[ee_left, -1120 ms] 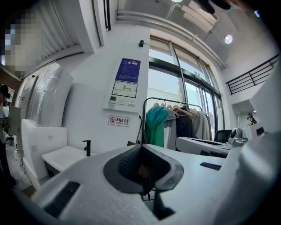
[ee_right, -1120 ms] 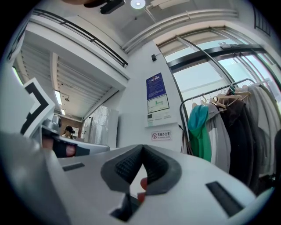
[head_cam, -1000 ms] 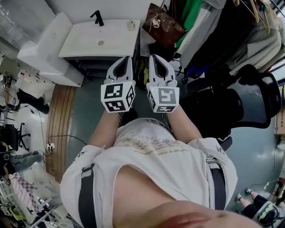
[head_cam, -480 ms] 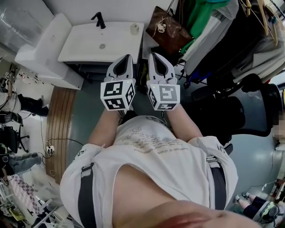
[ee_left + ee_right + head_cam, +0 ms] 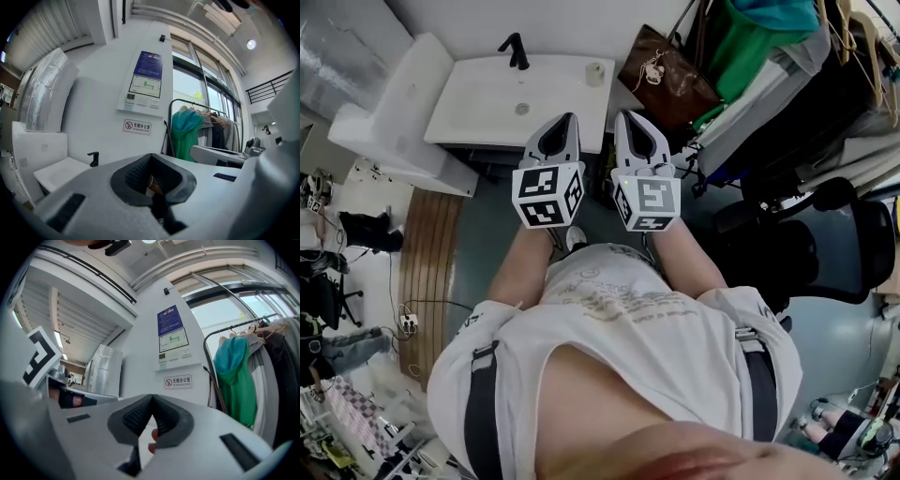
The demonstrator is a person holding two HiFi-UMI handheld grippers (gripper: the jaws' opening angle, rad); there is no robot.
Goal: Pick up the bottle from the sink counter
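A small cream bottle [image 5: 595,73] stands upright at the back right corner of the white sink counter [image 5: 487,108], to the right of the black faucet [image 5: 516,50]. Both grippers are held side by side at chest height, pointing level at the counter and well short of it. My left gripper [image 5: 566,120] is shut with nothing in it, and its tips lie over the counter's front edge in the head view. My right gripper [image 5: 629,117] is also shut and empty, just right of the counter. The left gripper view shows the faucet [image 5: 93,158]; the bottle is not visible there.
A brown bag [image 5: 666,80] hangs right of the counter beside a rack with a green garment [image 5: 750,52]. A black office chair [image 5: 825,244] stands at the right. A white unit [image 5: 394,103] adjoins the counter's left. A wooden floor strip [image 5: 422,244] runs at the left.
The person has walked toward the sink. The counter, faucet and bottle sit lower and larger in the head view. Both grippers stay shut and side by side.
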